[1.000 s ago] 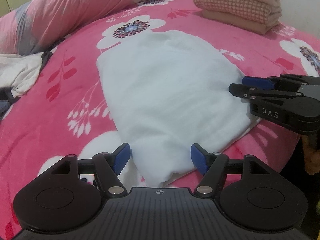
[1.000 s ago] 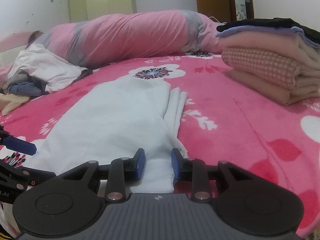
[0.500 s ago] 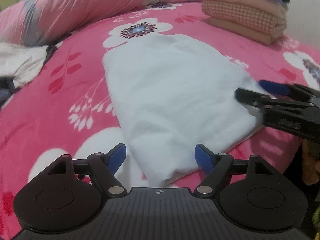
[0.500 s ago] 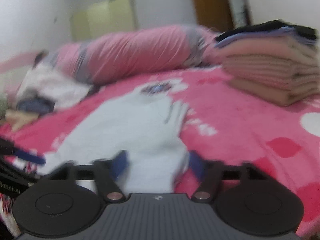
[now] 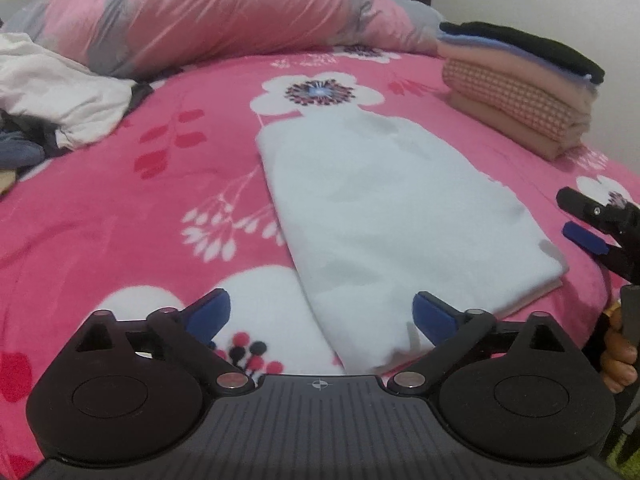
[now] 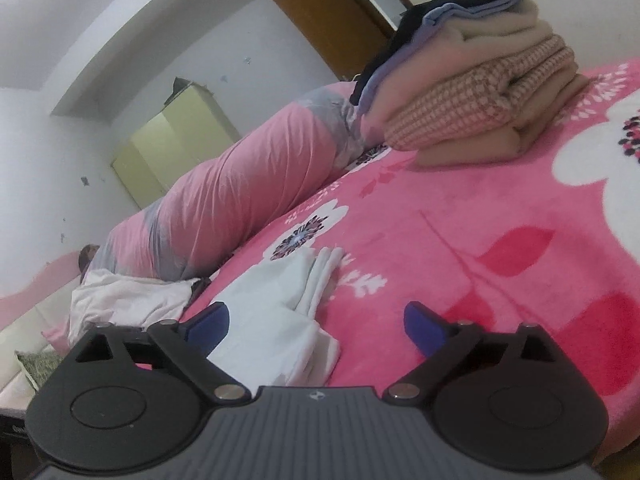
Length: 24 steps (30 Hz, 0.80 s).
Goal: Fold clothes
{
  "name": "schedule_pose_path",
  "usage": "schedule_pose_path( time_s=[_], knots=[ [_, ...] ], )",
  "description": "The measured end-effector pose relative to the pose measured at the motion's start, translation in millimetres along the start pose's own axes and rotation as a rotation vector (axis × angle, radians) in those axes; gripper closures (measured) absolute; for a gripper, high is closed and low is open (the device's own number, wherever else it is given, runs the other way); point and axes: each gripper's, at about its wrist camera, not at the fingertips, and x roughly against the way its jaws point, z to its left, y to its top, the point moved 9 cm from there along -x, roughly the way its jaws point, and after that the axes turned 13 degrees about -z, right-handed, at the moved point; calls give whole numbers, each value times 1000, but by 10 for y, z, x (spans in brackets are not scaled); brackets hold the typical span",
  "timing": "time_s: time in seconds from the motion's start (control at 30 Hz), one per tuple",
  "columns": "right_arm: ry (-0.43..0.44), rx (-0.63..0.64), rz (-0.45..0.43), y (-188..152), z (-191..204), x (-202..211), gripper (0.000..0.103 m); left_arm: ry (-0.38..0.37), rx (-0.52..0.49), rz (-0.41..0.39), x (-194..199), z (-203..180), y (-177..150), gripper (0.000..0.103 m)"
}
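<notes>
Pink floral bed (image 5: 120,216) is seen across both views. White garment (image 5: 392,208), partly folded into a long panel, lies at centre frame. Left tongs (image 5: 320,314) are spread open over its near end; right tongs (image 6: 316,322) are likewise open, holding nothing. Near corners should be gripped evenly before folding toward the far end. No containers are seen; folded stack (image 5: 520,104) occupies upper right.
</notes>
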Motion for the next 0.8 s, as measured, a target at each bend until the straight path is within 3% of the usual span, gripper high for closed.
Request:
schedule_pose_path(
  time_s=[0.1, 0.47, 0.8],
  knots=[
    [8, 13, 12, -23, 25, -15, 0, -5, 13, -20, 11, -8, -1, 0],
    [-13, 11, 40, -75, 19, -48, 0, -40, 55, 0, -36, -3, -92, 0],
    [-74, 71, 78, -150, 37, -132, 0, -35, 174, 46, -75, 172, -173, 0]
  ],
)
